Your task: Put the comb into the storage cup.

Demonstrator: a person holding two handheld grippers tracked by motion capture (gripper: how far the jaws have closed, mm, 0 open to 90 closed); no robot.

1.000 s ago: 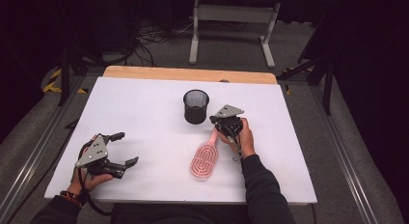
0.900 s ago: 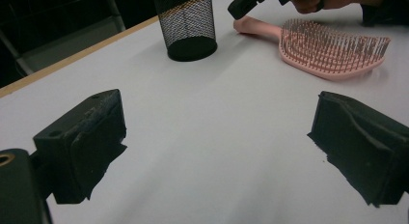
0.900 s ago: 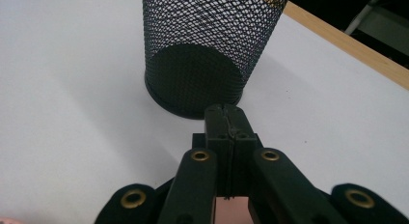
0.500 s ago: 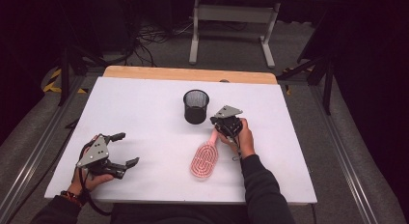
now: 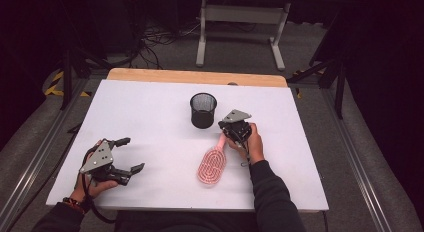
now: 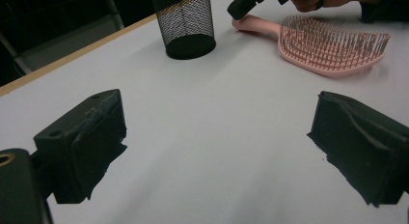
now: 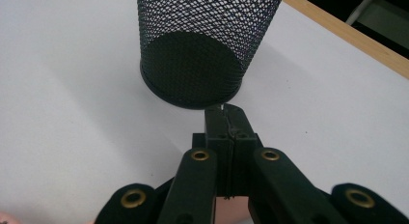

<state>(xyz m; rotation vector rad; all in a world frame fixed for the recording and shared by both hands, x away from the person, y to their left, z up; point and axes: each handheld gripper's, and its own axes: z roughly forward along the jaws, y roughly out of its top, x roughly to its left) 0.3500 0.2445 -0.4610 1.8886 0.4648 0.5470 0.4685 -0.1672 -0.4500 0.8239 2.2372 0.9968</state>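
My right gripper [image 5: 235, 133] is clamped fully shut beside the pink brush [image 5: 212, 165] handle, holding nothing. I judge the next move is reopening it around the handle, then lifting toward the mesh cup [image 5: 203, 110]. My left gripper [image 5: 125, 154] rests wide open and empty, near left.

Black mesh cup [image 5: 203, 111] upright on white table [image 5: 150, 122]; grey metal stand [image 5: 240, 12] behind.

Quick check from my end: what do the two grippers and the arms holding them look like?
Both are black two-jaw tools. The left gripper and right gripper each carry a grey three-cornered plate; brass rivets mark the right one's linkage. Dark long sleeves; a reddish wristband on the left wrist.
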